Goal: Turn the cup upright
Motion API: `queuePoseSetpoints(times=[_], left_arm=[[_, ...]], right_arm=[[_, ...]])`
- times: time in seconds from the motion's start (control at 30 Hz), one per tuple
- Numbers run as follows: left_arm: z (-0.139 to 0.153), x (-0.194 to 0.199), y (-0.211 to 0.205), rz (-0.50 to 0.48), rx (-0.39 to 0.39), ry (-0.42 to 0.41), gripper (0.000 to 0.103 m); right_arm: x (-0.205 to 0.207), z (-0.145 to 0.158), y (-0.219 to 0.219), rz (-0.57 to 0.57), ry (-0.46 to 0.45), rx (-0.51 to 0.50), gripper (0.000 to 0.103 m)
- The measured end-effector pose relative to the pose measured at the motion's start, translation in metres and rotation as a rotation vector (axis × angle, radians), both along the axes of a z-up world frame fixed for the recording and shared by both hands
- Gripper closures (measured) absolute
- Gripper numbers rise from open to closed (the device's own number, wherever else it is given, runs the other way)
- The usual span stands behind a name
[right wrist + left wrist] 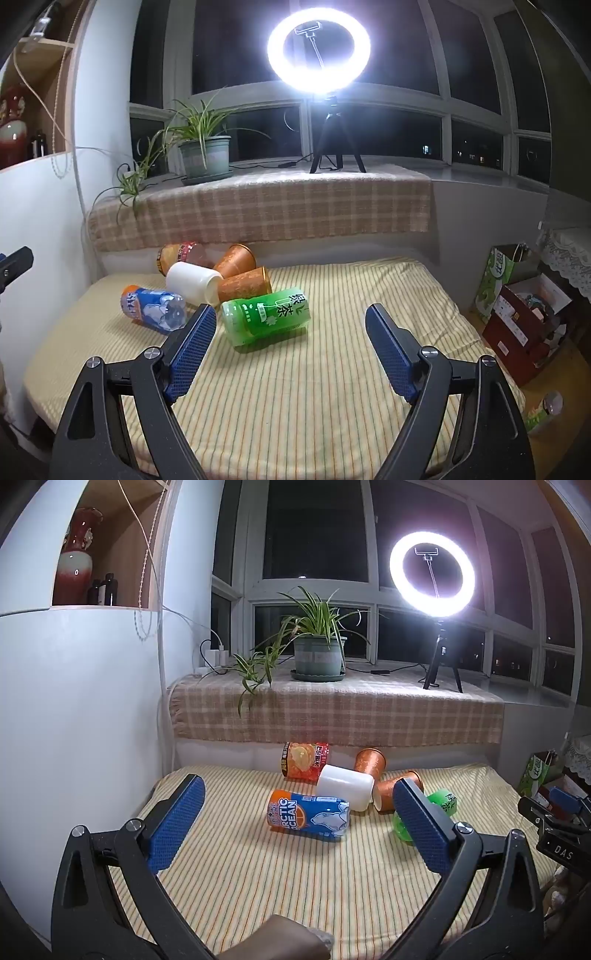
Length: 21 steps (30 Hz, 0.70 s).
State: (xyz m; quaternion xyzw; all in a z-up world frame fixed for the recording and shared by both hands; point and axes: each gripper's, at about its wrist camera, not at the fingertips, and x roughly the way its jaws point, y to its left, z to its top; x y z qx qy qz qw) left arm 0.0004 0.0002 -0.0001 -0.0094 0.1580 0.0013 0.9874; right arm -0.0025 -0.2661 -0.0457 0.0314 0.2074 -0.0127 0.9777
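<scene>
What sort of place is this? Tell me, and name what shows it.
Probably a room in a home at night, by a bay window: a potted plant and ring light stand on the cloth-covered sill, with a striped mattress below.

Six cups lie toppled on a striped mattress [332, 369]: a white cup [192, 282] at the cluster's centre, two copper cups [243, 284] touching at its 3 o'clock, a green cup [267, 317] at 5 o'clock, a blue-and-orange cup [151, 306] at 8 o'clock, a red-orange cup [304, 760] at 11 o'clock.
</scene>
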Motion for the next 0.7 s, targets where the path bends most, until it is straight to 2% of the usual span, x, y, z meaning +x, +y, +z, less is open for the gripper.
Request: queuePoseSetpoints(times=[0.7], left_arm=[[0.001,0.003,0.012,0.006,-0.015,0.0,0.0]], right_arm=[[0.003,-0.001,0.001,-0.003,0.005,-0.005,0.02]])
